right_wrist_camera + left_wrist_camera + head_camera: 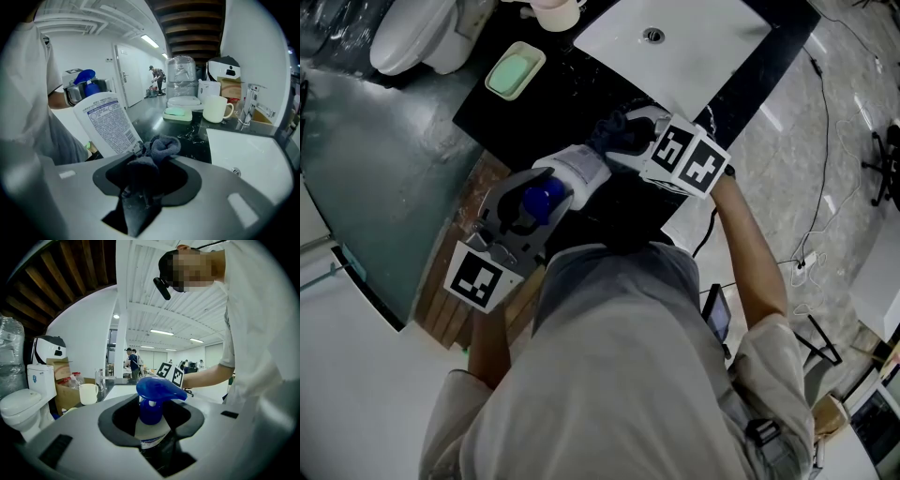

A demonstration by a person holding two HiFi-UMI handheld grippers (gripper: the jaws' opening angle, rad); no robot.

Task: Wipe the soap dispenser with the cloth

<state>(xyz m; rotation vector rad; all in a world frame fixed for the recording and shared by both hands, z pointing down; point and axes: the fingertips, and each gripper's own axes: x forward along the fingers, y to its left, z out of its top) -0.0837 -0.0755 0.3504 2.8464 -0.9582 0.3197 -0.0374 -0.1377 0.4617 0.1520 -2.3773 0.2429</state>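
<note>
Our left hand-held gripper (pixel 152 434) clamps the soap dispenser (pixel 151 401), tilted, above the near edge of the black tabletop (pixel 546 117). Our right hand-held gripper (pixel 145 180) pinches the dark cloth (pixel 163 146) against the bottle's lower end. Farther away, bare tabletop lies between the soap dish (pixel 516 71) and the sink (pixel 717 70).

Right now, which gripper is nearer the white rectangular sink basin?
Right. The right gripper, holding a dark grey cloth, is beside the white rectangular sink basin; the left gripper, gripping the blue-capped white soap dispenser, is farther back.
</note>
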